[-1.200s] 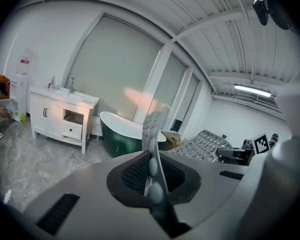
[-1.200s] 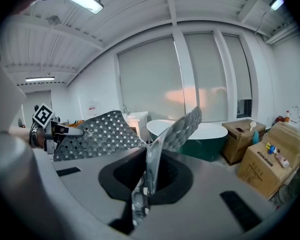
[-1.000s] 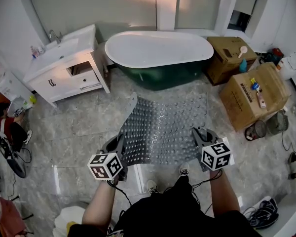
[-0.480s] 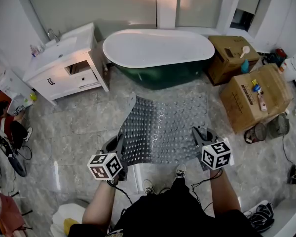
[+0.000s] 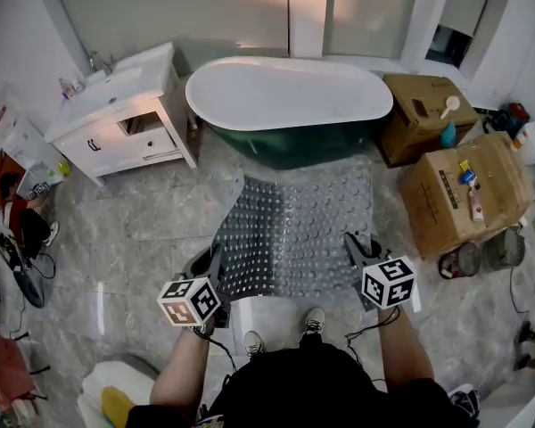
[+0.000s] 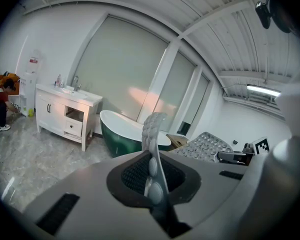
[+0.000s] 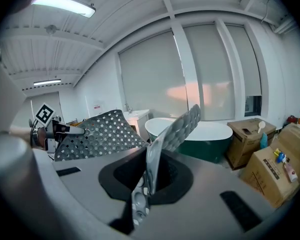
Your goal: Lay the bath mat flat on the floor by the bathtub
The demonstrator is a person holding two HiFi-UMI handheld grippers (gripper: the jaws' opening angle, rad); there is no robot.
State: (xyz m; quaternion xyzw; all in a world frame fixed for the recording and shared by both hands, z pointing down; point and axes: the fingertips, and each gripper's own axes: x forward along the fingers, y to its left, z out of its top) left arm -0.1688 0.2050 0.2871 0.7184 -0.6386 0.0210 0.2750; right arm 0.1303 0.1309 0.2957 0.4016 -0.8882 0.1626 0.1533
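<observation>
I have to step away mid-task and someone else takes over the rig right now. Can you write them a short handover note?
Left hand-held gripper: shut on the near left edge of the bath mat.
Right hand-held gripper: shut on its near right edge.
Mat: spread between the two, held up over the floor in front of the bathtub, far left corner curled up.
Done: mat gripped, opened out and facing the tub.
Left: lower it, lay it flat on the floor by the tub, then open both.
</observation>
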